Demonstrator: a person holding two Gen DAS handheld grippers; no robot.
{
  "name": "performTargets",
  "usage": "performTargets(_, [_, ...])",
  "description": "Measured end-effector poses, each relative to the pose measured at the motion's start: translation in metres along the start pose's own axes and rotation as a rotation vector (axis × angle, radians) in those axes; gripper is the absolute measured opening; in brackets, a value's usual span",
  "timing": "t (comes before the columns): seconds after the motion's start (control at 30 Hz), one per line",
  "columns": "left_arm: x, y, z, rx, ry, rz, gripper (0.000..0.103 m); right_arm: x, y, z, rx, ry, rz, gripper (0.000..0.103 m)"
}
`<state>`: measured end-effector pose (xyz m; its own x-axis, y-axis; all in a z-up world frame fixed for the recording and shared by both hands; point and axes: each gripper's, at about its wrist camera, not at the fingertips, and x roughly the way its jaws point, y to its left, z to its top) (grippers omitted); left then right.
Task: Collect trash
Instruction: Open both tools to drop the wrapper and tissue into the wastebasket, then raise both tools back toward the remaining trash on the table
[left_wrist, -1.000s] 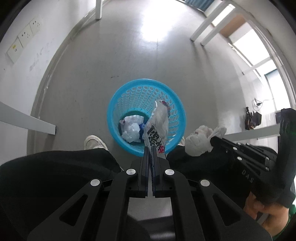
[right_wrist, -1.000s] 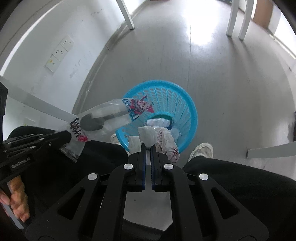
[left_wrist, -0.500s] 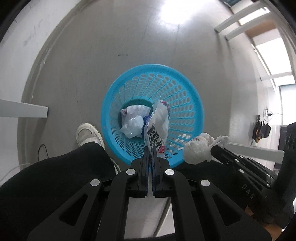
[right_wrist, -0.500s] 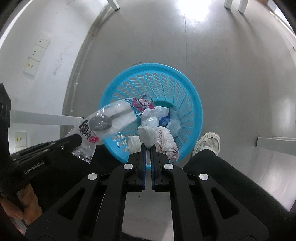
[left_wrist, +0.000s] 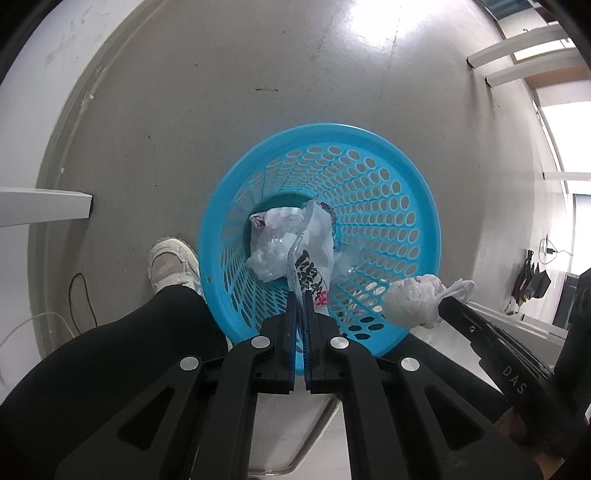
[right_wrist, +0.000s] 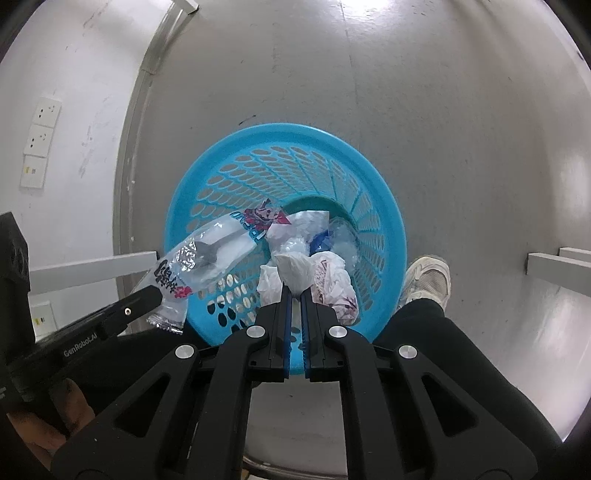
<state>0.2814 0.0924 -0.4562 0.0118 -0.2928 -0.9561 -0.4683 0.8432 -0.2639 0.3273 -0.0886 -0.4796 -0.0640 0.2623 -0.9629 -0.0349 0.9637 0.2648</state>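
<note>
Fingers of the left gripper (left_wrist: 300, 295) are clamped on a clear printed wrapper (left_wrist: 312, 254) above the blue basket (left_wrist: 417, 177); the right gripper (right_wrist: 292, 291) pinches a crumpled white bag (right_wrist: 314, 273) over the basket's near rim, other trash (right_wrist: 310, 225) lying inside

We see a bright blue perforated plastic basket (left_wrist: 417, 199), a clear wrapper printed black and pink (right_wrist: 207, 258), and a crumpled white bag (left_wrist: 413, 301).
</note>
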Motion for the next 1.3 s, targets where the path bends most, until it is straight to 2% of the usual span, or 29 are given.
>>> performTargets(0.07, [-0.001,0.001,0.001,-0.009,-0.003,-0.02,0.003,0.0,0.0,0.0,0.008,-0.004,0.01,0.01])
performTargets(0.1, [-0.002,0.002,0.002,-0.014,-0.005,-0.019,0.013,-0.002,0.0,0.0,0.012,-0.012,0.013,0.019])
performTargets(0.13, [-0.002,0.002,0.003,-0.014,-0.002,-0.014,0.035,-0.003,-0.001,0.001,0.016,-0.019,0.012,0.025])
performTargets(0.17, [-0.003,0.003,0.003,-0.018,-0.007,0.002,0.042,-0.004,-0.002,0.001,0.02,-0.022,0.009,0.025])
performTargets(0.6, [-0.014,-0.003,-0.003,0.02,-0.041,0.061,0.043,-0.01,0.007,-0.014,-0.045,-0.022,-0.093,0.032])
performTargets(0.73, [-0.025,-0.009,-0.011,0.075,-0.07,0.096,0.043,-0.018,0.008,-0.027,-0.07,-0.018,-0.114,0.032])
performTargets(0.93, [-0.051,-0.019,-0.031,0.151,-0.147,0.118,0.046,-0.047,0.017,-0.046,-0.123,-0.082,-0.141,0.04])
performTargets(1.0, [-0.063,-0.023,-0.04,0.19,-0.185,0.132,0.051,-0.057,0.019,-0.054,-0.132,-0.099,-0.135,0.042])
performTargets(1.1, [-0.074,-0.026,-0.054,0.234,-0.222,0.166,0.052,-0.07,0.023,-0.067,-0.142,-0.116,-0.117,0.045])
performTargets(1.3, [-0.106,-0.019,-0.081,0.25,-0.292,0.134,0.057,-0.101,0.035,-0.098,-0.198,-0.183,-0.123,0.054])
